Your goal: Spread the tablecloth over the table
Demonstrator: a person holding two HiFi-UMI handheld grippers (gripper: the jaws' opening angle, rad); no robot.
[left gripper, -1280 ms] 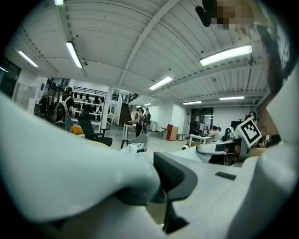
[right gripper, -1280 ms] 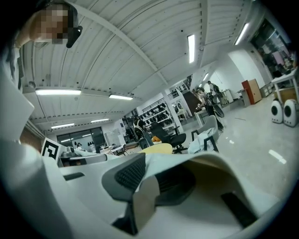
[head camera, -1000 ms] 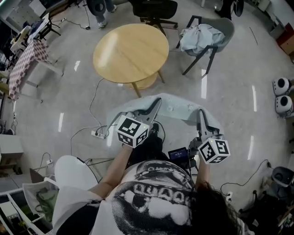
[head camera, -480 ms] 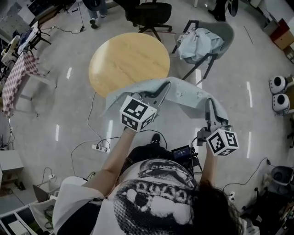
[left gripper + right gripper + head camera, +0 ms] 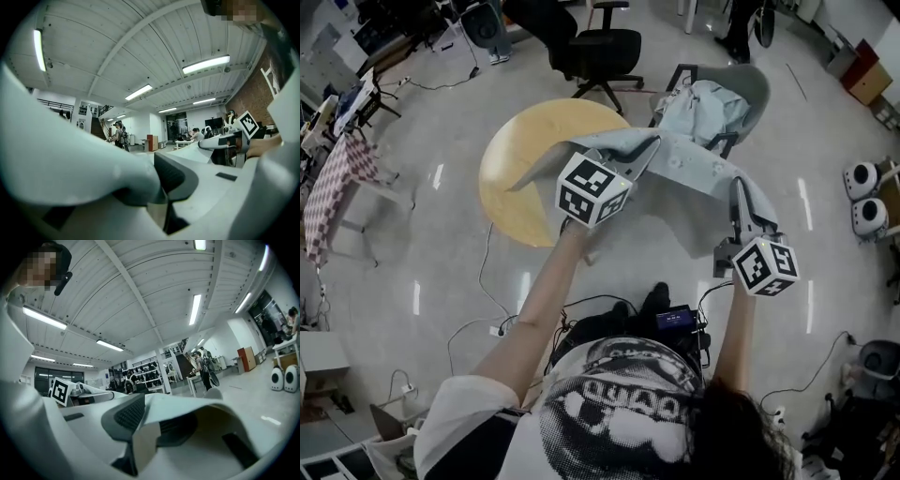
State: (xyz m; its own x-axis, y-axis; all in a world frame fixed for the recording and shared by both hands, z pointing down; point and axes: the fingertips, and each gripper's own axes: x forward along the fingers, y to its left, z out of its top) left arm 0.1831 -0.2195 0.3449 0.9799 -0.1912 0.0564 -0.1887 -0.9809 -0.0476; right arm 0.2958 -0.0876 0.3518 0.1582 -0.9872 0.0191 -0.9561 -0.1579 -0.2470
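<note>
A pale blue-grey tablecloth (image 5: 694, 173) hangs stretched between my two grippers. Its far left corner reaches over the right part of the round wooden table (image 5: 525, 178). My left gripper (image 5: 648, 150) is shut on the cloth's left edge; in the left gripper view a fold (image 5: 157, 213) sits pinched between its pads. My right gripper (image 5: 737, 190) grips the right edge. Its jaws have just been opening a little, but a fold of cloth (image 5: 146, 444) is still between its pads. Both grippers point level, away from me, above the table's near side.
A grey chair (image 5: 750, 70) with another crumpled cloth (image 5: 698, 98) stands just behind the table at the right. A black office chair (image 5: 605, 47) is beyond it. A checked-cloth table (image 5: 337, 164) is far left, two white round devices (image 5: 865, 192) far right. Cables (image 5: 487, 281) lie on the floor.
Both grippers have moved forward and up with the tablecloth. It hung over the floor in front of me; now its leading edge lies above the table's right side.
</note>
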